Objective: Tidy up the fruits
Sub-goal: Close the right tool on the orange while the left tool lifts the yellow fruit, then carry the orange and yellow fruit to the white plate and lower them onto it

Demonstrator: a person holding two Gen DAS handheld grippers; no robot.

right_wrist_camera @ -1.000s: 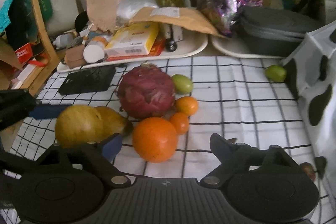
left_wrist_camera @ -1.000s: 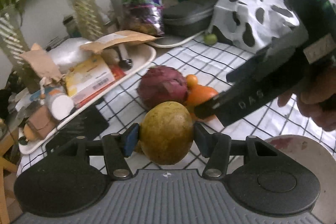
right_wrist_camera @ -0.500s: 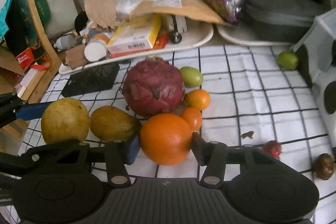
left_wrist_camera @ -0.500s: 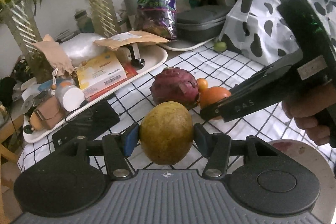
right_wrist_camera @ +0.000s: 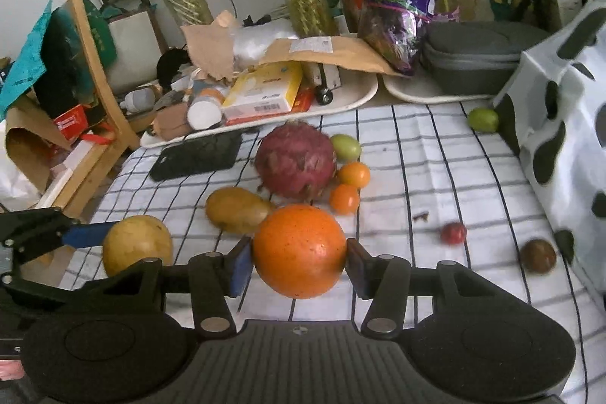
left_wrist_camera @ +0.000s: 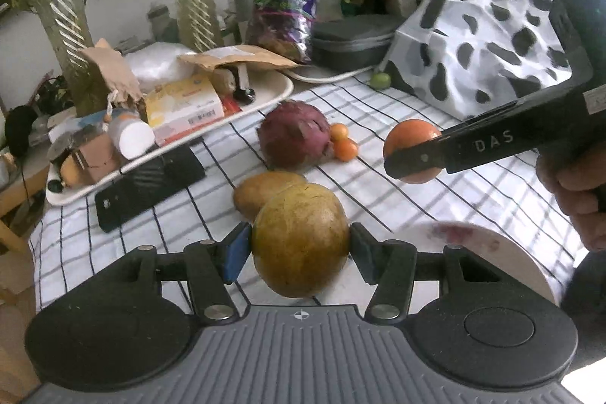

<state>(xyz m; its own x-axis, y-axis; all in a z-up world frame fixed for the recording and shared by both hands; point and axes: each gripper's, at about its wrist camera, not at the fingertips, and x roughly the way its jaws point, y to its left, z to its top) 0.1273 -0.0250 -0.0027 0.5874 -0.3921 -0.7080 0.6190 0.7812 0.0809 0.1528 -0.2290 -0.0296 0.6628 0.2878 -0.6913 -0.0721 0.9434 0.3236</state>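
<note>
The round yellow-green mango (left_wrist_camera: 301, 239) is pinched by the left hand-held gripper (left_wrist_camera: 299, 247), the firm, smooth orange (right_wrist_camera: 299, 250) by the right hand-held gripper (right_wrist_camera: 299, 258), both lifted near the purple dragon fruit (right_wrist_camera: 295, 161); widest-point grips are judged safest.

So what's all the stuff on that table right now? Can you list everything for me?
yellow-green round fruit: 1, held in the left gripper
big orange: 1, orange, held in the right gripper
mango: 1, yellow-brown, on the checked cloth
dragon fruit: 1, purple-red, cloth middle
small oranges: 2, orange, right of the dragon fruit
green fruits: 2, one behind the small oranges, one by the spotted bag
small red fruit: 1, cloth right
dark round fruit: 1, brownish, near the spotted bag
phone: 1, black, cloth's far left
tray: 1, cream, cluttered with boxes
spotted bag: 1, white and black, right
plate: 1, pale, near right
left gripper: shut
right gripper: shut
</note>
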